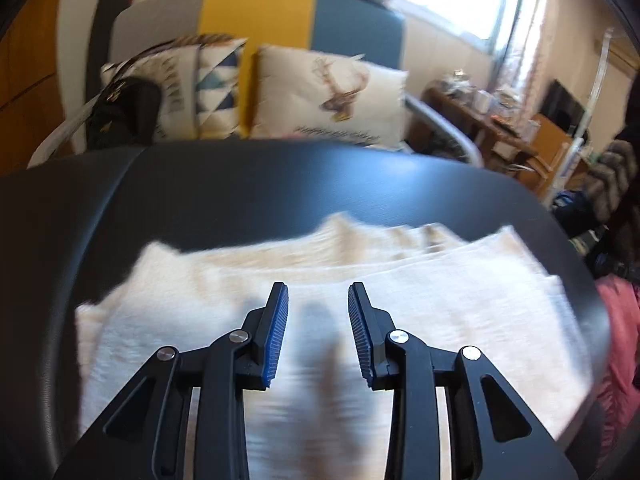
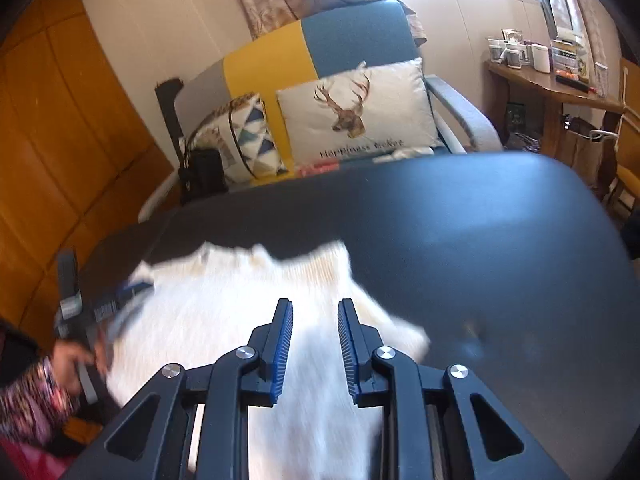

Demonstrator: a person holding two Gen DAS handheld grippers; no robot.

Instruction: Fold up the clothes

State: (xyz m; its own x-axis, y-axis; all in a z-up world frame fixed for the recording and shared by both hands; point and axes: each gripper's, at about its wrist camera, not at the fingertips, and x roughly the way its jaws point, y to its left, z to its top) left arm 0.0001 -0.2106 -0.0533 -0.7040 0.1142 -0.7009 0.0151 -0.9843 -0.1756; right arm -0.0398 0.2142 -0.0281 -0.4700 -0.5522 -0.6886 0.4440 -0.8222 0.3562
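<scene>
Left wrist view: the left gripper (image 1: 318,300) hangs just above a white fuzzy garment (image 1: 460,312) spread on a dark table (image 1: 280,184). Jaws apart, blue pads (image 1: 278,332) facing each other w/ nothing between them; only their shadow falls on the cloth below. The garment fills the space under and ahead of the tips and runs off to both sides, so its long axis lies crosswise to the tongs. It looks folded over already: a layered edge runs beyond the tips toward the right. Picture is motion-blurred, so which end is collar or hem I can't tell. Beyond the table: a sofa (image 1: 352,12) w/ a deer cushion (image 1: 332,96).

Right wrist view: the right gripper (image 2: 315,308) is also parted and empty, over the same white garment (image 2: 224,300). Cloth lies under the tips and spreads to their left; bare table (image 2: 500,240) to the right. The garment's right corner ends just right of the tips. At far left the other gripper (image 2: 120,300) shows, blurred, held by the person's hand (image 2: 74,360).

Risk, as a judgement: w/ both tongs open and off the cloth, the soft pile may spring back and loosen the fold; a careless re-grip could pinch one layer only and drag the stack askew, or snag the fluff.
</scene>
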